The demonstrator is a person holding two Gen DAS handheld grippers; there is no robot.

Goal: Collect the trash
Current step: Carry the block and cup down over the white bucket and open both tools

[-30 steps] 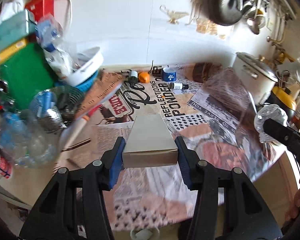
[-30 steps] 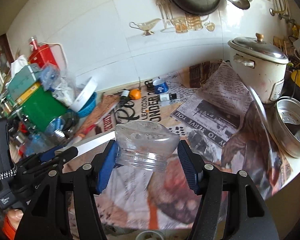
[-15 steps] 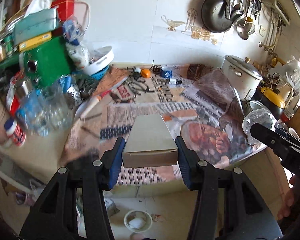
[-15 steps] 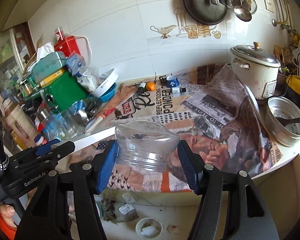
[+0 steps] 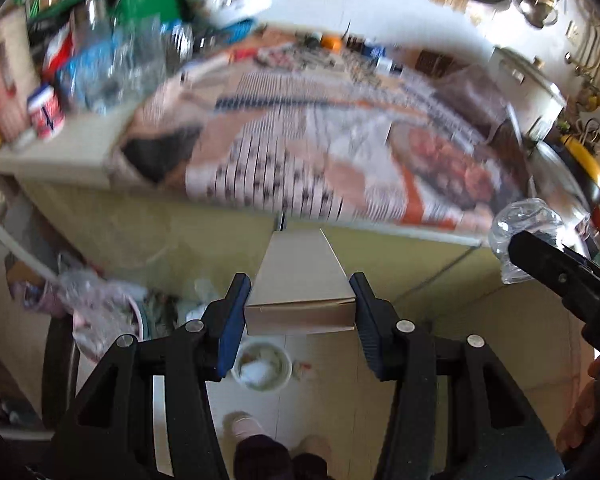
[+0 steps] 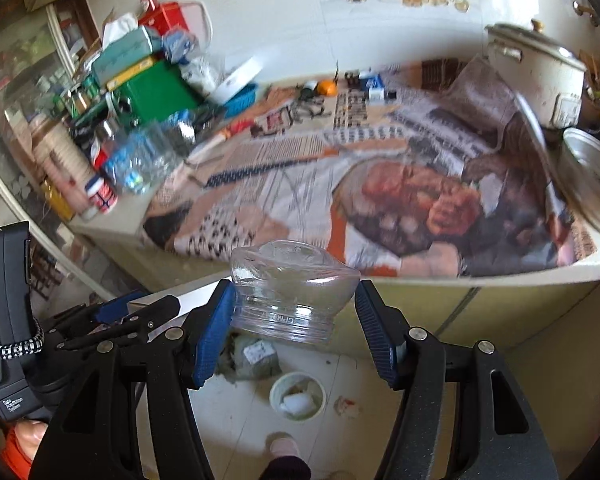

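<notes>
My left gripper (image 5: 300,304) is shut on a flat beige cardboard box (image 5: 302,276), held out in front of the counter and above the floor. My right gripper (image 6: 294,312) is shut on a crushed clear plastic bottle (image 6: 292,284), also held in front of the counter edge. That bottle also shows in the left wrist view (image 5: 520,236) at the right. A small white bin (image 5: 265,366) with scraps in it stands on the floor below both grippers; it also shows in the right wrist view (image 6: 298,396).
The counter (image 6: 380,184) is covered with newspaper. Bottles, boxes and a green case (image 6: 156,88) crowd its left end. A rice cooker (image 6: 536,68) and a metal pot (image 6: 592,164) stand at the right. A crumpled wad (image 6: 252,356) and bags (image 5: 100,304) lie on the floor.
Both grippers have pulled back off the counter and tilted down toward the floor, each still holding its item. The floor bin is now nearer and more central.
</notes>
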